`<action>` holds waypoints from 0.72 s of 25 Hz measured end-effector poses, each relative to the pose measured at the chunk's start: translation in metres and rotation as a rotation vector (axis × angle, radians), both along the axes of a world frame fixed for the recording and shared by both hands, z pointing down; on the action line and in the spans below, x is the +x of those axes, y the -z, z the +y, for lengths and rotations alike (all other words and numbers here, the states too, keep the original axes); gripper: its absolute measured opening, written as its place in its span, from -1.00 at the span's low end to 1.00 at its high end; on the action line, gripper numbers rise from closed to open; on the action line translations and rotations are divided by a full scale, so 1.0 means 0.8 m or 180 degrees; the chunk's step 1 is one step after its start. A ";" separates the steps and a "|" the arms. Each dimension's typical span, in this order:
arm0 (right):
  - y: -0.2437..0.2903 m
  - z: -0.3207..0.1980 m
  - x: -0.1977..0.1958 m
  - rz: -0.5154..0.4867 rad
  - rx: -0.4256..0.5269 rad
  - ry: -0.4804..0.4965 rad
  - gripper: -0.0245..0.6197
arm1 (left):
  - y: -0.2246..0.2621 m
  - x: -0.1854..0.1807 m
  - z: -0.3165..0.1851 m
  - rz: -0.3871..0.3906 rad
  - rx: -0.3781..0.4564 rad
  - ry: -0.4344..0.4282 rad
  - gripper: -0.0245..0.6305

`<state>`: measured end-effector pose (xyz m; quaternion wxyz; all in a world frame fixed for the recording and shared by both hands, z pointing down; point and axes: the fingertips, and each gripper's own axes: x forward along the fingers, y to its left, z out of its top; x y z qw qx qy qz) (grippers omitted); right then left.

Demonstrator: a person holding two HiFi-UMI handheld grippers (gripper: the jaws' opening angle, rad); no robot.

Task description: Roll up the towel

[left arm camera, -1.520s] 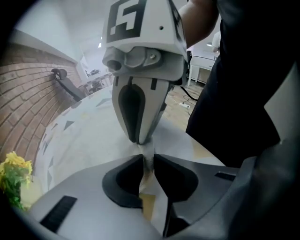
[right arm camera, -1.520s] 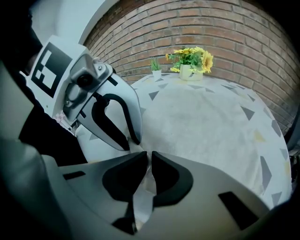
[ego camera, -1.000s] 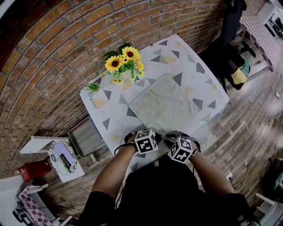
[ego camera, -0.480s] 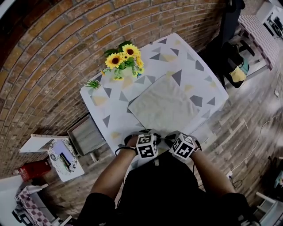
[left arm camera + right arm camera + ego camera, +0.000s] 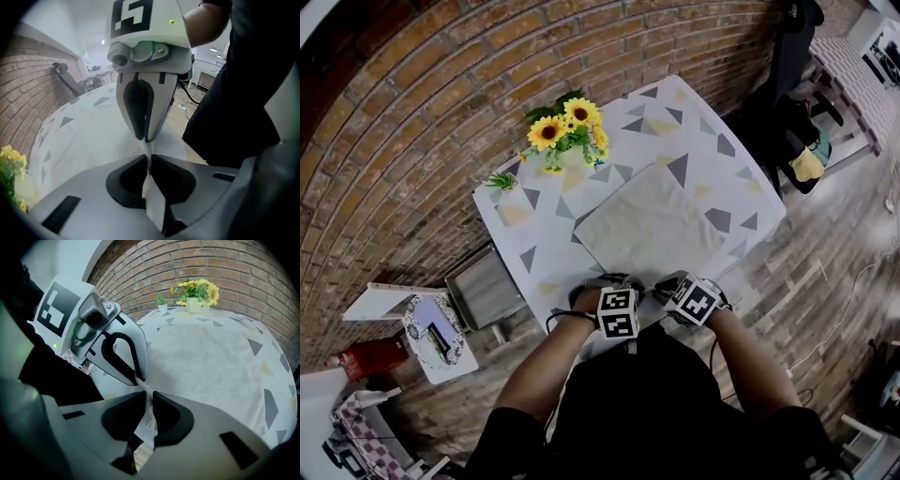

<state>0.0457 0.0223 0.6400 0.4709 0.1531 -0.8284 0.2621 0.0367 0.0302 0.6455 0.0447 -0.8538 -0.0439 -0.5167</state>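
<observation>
Head view: near edge of towel (image 5: pixel 652 225) pinched by left gripper (image 5: pixel 149 159) and right gripper (image 5: pixel 150 401), right jaws just widening

the table (image 5: pixel 727 150) wears a triangle-patterned cloth. a pale towel (image 5: pixel 649 225) lies spread across it. sunflowers (image 5: pixel 567 127) and a small green plant (image 5: pixel 499 182) stand at its far-left edge.

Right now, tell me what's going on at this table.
A person works at the patterned table with two tools. The left tool and the right tool both pinch the near edge of the flat towel. The right tool's jaws have just eased open slightly, with cloth between them. No roll has formed yet.
</observation>
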 end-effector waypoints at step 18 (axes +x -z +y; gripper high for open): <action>0.005 -0.046 0.013 0.0019 0.0226 -0.0133 -0.64 | -0.002 0.004 -0.027 0.0052 -0.0058 0.0312 -0.73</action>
